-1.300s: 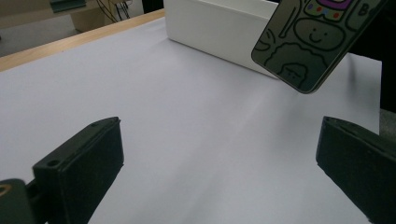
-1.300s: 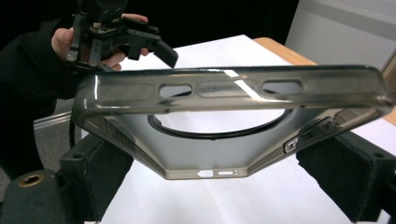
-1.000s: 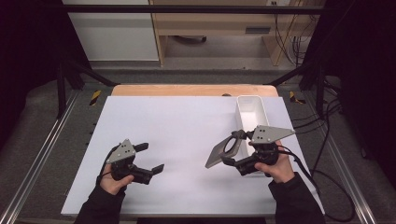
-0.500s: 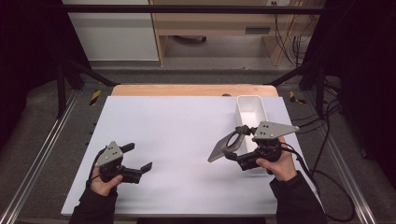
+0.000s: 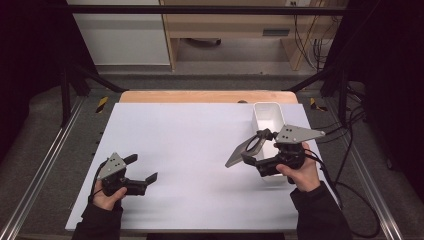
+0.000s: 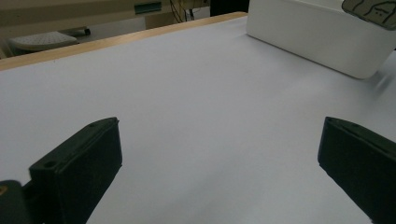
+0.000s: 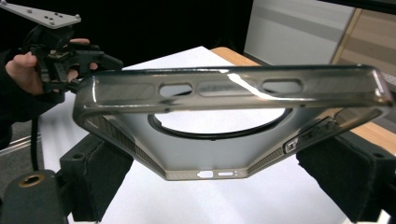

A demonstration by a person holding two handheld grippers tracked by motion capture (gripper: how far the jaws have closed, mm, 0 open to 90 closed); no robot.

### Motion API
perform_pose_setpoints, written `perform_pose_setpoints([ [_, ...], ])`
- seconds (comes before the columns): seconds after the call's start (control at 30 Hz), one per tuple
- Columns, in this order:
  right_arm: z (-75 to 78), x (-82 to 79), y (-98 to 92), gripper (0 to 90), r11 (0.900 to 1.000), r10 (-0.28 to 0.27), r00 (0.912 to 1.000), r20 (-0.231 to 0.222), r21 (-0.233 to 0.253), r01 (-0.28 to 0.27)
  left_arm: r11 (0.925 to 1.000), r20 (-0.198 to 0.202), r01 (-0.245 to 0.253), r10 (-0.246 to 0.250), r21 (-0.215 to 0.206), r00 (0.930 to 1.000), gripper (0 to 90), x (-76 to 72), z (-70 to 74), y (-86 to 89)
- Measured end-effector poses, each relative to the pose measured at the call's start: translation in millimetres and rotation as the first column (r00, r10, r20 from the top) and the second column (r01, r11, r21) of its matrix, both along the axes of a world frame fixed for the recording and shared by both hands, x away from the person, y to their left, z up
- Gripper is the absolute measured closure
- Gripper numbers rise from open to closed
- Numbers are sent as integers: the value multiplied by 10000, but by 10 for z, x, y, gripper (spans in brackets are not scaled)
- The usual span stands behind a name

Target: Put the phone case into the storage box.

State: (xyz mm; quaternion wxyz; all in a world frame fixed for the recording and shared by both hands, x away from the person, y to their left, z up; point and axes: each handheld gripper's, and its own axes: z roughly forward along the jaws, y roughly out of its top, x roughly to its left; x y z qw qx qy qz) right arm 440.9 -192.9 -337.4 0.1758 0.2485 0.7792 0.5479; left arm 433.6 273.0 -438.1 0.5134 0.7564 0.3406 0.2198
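Note:
My right gripper (image 5: 252, 146) is shut on a clear grey phone case (image 5: 239, 155) and holds it tilted above the white table sheet (image 5: 190, 130), just left of a white bin (image 5: 267, 112). In the right gripper view the phone case (image 7: 210, 154) lies crosswise between the jaws of my right gripper (image 7: 224, 179), with a round ring in its back and its rim cut-outs facing the camera. At the front left of the sheet my left gripper (image 5: 144, 167) stands open, nothing in it. The left gripper view has the jaws of my left gripper (image 6: 219, 154) wide apart over bare sheet.
The long white bin (image 6: 317, 42) stands at the right side of the sheet, close behind my right hand. A wooden table edge (image 5: 200, 96) runs along the back. Metal rails (image 5: 45, 165) and cables (image 5: 350, 165) flank the table.
My left gripper has drawn back toward the front left corner of the sheet. My right gripper has shifted slightly right and away, still with the phone case in it.

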Motion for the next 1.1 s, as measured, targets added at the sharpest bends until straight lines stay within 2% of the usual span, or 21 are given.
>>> perform_pose_setpoints([
  [0.4, 123, 63, -64, 118, 9961, -876, 9961, 75, -25, 876, 10000, -57, -42, 42, 8, 10000, 0, -1, -26, 21],
  [0.77, 242, 128, -133, 117, 9848, -1733, 9845, 258, -31, 1734, 10000, -134, -39, 40, 76, 9999, 0, 6, -47, 27],
  [1.07, 326, 207, -179, 117, 9654, -2609, 9649, 312, 67, 2608, 9999, -136, -54, 55, 112, 9999, 0, 9, -55, 27],
  [1.1, 336, 218, -185, 118, 9607, -2776, 9602, 313, 100, 2774, 9999, -133, -48, 50, 116, 9999, 0, 9, -55, 27],
])
